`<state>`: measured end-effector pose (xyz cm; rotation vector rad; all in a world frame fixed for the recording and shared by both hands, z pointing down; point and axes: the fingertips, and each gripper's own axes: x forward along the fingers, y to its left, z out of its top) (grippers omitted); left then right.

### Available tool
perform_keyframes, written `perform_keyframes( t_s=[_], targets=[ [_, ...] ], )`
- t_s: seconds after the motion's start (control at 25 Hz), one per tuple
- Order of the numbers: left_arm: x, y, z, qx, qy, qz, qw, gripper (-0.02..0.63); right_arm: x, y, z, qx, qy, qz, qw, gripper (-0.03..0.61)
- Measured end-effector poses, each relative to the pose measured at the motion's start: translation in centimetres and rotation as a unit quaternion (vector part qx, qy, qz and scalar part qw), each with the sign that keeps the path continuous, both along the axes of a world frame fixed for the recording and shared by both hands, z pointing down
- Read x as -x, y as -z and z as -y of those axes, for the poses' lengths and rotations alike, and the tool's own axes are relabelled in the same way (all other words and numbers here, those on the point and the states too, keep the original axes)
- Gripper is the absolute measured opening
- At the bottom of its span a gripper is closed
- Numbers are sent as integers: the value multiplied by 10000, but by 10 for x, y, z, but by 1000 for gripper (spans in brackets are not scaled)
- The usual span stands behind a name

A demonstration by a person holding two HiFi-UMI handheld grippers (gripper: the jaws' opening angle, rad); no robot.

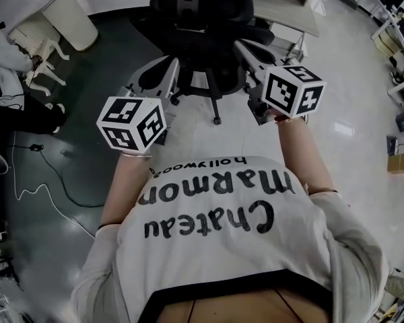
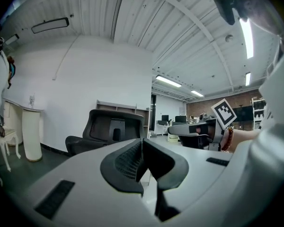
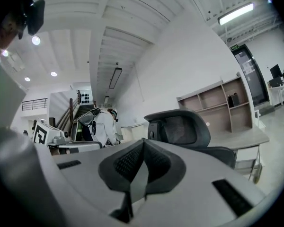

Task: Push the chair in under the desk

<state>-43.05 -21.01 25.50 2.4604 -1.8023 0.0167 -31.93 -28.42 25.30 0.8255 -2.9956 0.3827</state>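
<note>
At the upper left of the head view we see a white cylindrical stand and, just below it, a small white piece of furniture with curved legs. A black cable and a thin white cable wind over the dark floor at the left. In the right gripper view we make out an open shelf unit at the right, a staircase at the left and a person in a white jacket beside it. A light strip glows at the upper right.

Your pale grey T-shirt carries large black lettering, upside down to your head camera: "Chateau Marmon", cut off at the cloth's edge, with smaller "hollywood" beside it.
</note>
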Motion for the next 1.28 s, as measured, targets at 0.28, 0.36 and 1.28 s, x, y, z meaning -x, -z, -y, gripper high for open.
perform_keyframes(
  t_s=[0.28, 0.36, 1.28],
  targets=[
    [-11, 1, -12, -161, -19, -103, 9998, 23, -12, 2, -15, -377, -56, -15, 9993, 8],
    [-13, 1, -13, -155, -8, -166, 9997, 23, -12, -2, -18, -339, 4, -79, 9994, 8],
    [-14, -23, -41, 89, 113, -365, 9992, 23, -12, -32, -49, -286, 258, -471, 9981, 8]
  ],
)
